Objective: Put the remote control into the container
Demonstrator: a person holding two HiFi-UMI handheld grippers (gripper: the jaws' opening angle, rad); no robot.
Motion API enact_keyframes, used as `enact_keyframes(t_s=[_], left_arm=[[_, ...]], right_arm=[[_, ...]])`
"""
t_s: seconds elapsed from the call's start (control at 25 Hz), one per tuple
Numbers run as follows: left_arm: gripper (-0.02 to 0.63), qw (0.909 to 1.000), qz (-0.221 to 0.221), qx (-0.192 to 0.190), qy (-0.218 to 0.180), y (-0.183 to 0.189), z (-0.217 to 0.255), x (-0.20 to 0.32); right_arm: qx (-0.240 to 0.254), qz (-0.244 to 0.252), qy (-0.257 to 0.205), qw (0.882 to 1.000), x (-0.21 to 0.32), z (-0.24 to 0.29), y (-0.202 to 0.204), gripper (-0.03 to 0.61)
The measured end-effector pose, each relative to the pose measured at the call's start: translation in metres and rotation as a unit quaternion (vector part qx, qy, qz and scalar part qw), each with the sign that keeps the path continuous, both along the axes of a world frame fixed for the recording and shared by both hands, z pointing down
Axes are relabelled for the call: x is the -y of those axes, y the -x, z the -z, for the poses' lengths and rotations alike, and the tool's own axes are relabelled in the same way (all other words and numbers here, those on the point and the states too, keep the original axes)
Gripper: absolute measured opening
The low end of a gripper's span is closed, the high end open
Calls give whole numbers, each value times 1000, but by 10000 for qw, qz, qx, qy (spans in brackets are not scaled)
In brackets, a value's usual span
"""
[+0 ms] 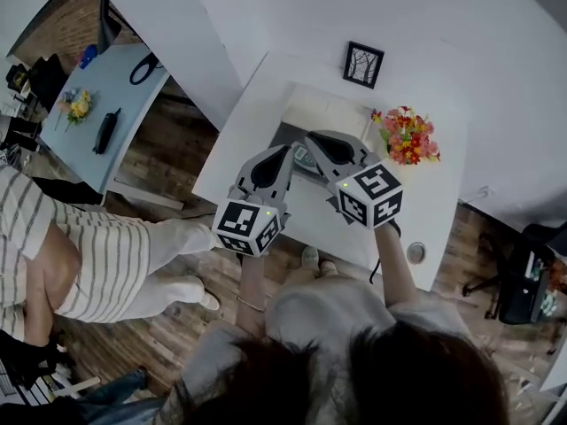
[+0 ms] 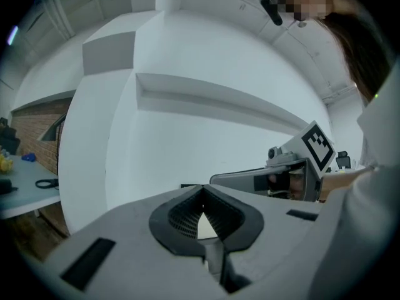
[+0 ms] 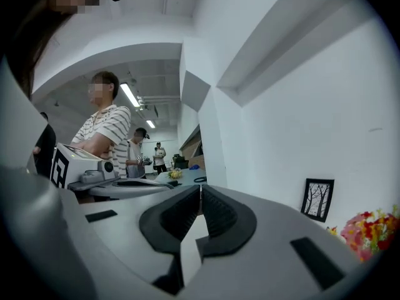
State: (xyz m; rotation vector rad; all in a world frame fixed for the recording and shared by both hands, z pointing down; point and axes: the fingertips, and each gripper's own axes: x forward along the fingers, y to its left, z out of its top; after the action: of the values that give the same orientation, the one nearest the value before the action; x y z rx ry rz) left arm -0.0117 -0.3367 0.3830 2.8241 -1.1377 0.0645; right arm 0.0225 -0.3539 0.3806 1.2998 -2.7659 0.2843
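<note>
Both grippers closed and empty above the white table [image 1: 257, 96].
The left gripper's [image 2: 201, 192] jaws meet at the tips with nothing between them, and so do the right gripper's [image 3: 200, 191]. Below both tips a grey container [image 1: 283, 137] lies half hidden; whether the remote control is in it cannot be told.

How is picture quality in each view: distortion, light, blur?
Head view: even light, sharp, table edges bowed. Left gripper view: heavy fisheye, black corners, near fingers slightly soft. Right gripper view: same fisheye, ceiling lights glare.
</note>
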Motion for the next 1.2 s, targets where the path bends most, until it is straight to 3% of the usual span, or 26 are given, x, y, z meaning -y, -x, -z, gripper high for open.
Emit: enact_keyframes(t_s=[0.56, 0.76, 1.2], left_arm=[[3, 9981, -282, -6, -553, -20, 41, -42], [3, 9971, -335, 61, -682, -27, 45, -51], [3, 9963, -338, 108, -785, -32, 50, -61]], right_arm=[[274, -58, -669, 9974, -47, 46, -15, 0], [31, -42, -1044, 9945, -59, 56, -15, -2], [-257, -41, -1233, 9920, -71, 59, -20, -3]])
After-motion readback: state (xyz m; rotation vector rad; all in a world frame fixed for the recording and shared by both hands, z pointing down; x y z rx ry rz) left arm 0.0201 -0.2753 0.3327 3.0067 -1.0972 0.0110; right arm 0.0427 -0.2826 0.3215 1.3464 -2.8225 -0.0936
